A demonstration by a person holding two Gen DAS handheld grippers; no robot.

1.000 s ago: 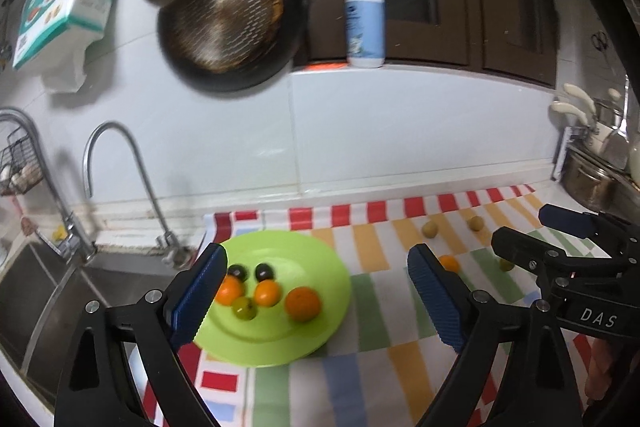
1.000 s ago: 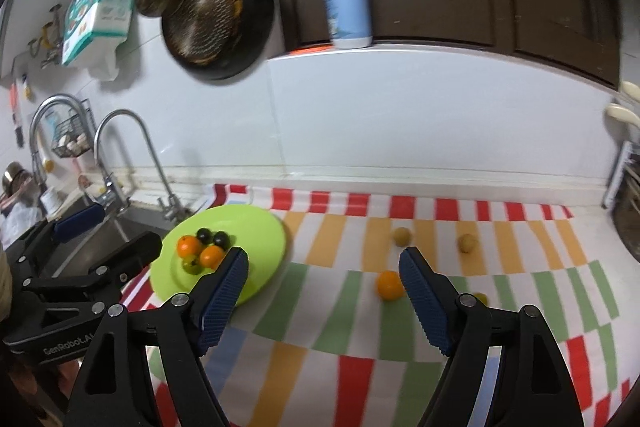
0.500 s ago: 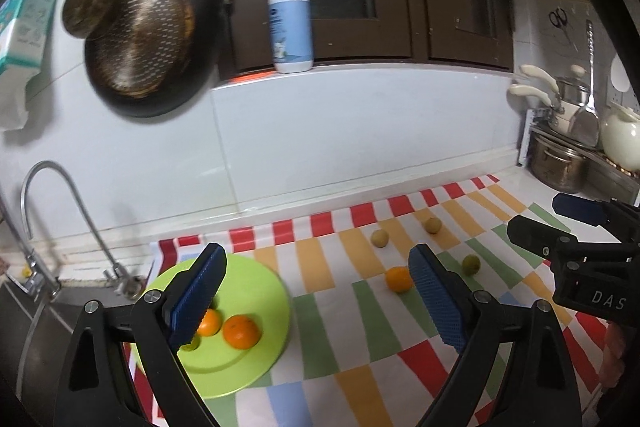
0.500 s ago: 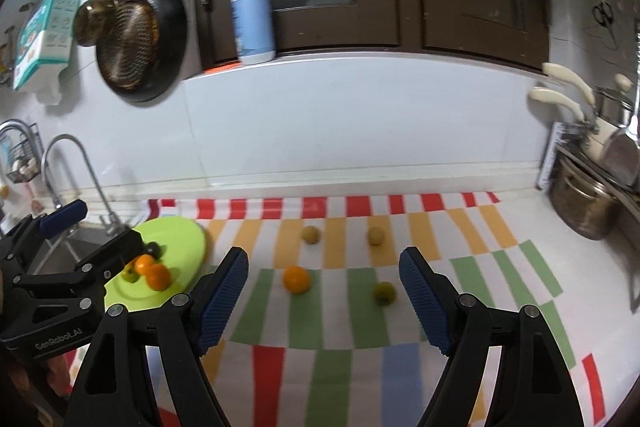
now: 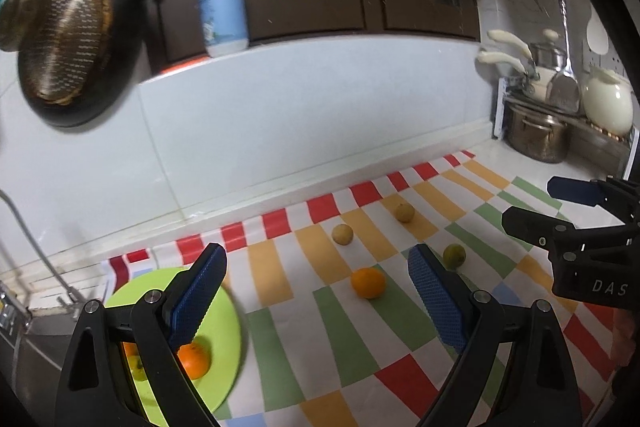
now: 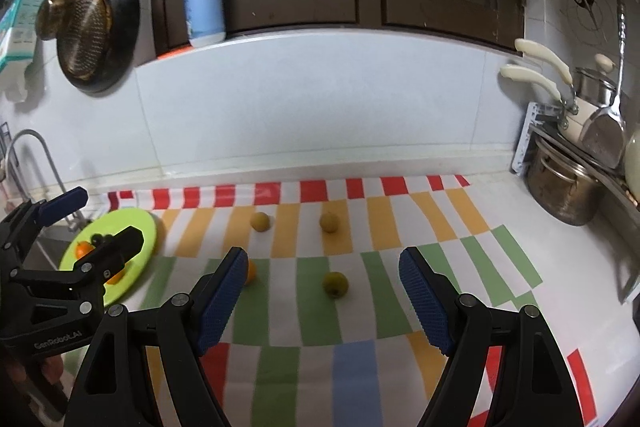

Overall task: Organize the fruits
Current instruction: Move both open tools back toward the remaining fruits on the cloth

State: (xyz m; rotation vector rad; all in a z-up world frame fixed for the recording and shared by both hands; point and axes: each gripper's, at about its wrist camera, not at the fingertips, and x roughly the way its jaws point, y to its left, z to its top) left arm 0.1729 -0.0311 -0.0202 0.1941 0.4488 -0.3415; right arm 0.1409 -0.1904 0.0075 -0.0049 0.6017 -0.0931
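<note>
Both your grippers hang spread and empty over the striped cloth (image 6: pixel 320 307).

Your left gripper (image 5: pixel 316 301) hides part of the green plate (image 5: pixel 224 331) and its oranges (image 5: pixel 195 360). A loose orange (image 5: pixel 368 282), two yellowish fruits (image 6: pixel 260 221) and a greenish one (image 6: pixel 335 283) lie apart between the fingers of your right gripper (image 6: pixel 320 303).
</note>
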